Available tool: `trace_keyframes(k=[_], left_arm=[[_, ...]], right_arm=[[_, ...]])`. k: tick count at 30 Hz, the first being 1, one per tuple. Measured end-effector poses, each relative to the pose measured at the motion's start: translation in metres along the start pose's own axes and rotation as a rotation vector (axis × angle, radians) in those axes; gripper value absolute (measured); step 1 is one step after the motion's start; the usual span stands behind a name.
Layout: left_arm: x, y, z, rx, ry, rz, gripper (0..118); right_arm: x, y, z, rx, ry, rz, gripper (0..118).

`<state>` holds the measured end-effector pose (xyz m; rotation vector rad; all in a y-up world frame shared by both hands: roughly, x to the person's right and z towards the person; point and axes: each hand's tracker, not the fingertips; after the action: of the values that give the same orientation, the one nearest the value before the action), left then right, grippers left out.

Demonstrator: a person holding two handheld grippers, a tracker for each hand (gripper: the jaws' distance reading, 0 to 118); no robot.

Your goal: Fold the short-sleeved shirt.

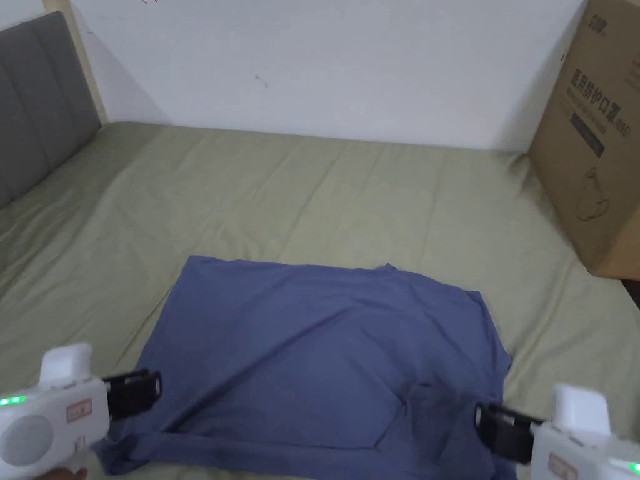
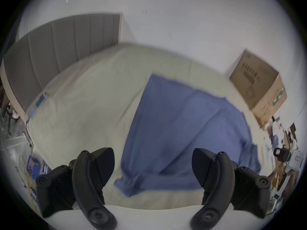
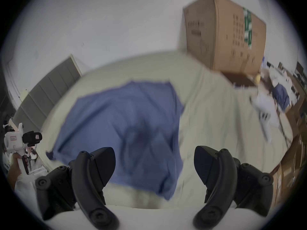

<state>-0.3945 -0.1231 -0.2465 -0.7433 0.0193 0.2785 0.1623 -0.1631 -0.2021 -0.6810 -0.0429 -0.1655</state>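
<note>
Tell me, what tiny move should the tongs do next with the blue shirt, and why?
Probably lower both onto the near corners and pinch. The left tongs and right tongs are open and hold nothing, while the blue shirt lies spread on the bed.

Print on cardboard box (image 1: 594, 144), not legible.
</note>
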Motion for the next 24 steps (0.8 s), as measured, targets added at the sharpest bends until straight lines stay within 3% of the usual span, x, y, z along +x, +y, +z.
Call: trace_keyframes(k=[1,5,9,11,12,13,14,15,18,24], left_arm=[[0.009,0.012,0.009,0.059,-0.017,-0.008,98],[0.051,0.049,0.051,0.308,-0.065,-0.069,98],[0.079,0.066,0.069,0.478,-0.058,-0.115,97],[0.088,0.066,0.072,0.537,-0.059,-0.138,89],[0.087,0.065,0.071,0.561,-0.067,-0.137,75],[0.091,0.063,0.072,0.574,-0.073,-0.140,56],[0.094,0.062,0.073,0.571,-0.078,-0.153,25],[0.097,0.061,0.072,0.568,-0.079,-0.163,0],[0.096,0.057,0.065,0.518,-0.118,-0.197,0],[0.077,0.046,0.054,0.398,-0.065,-0.209,0]], right_arm=[[-0.023,0.035,0.038,0.064,0.003,0.009,102],[-0.058,0.089,0.084,0.305,-0.020,0.052,102],[-0.083,0.112,0.106,0.462,-0.051,0.089,101],[-0.096,0.116,0.112,0.509,-0.088,0.117,97],[-0.101,0.116,0.115,0.521,-0.100,0.120,86],[-0.099,0.116,0.114,0.538,-0.114,0.118,65],[-0.102,0.115,0.115,0.546,-0.116,0.116,40],[-0.104,0.115,0.116,0.550,-0.124,0.115,1],[-0.100,0.114,0.116,0.557,-0.113,0.105,0],[-0.093,0.110,0.113,0.545,-0.115,0.110,0]])
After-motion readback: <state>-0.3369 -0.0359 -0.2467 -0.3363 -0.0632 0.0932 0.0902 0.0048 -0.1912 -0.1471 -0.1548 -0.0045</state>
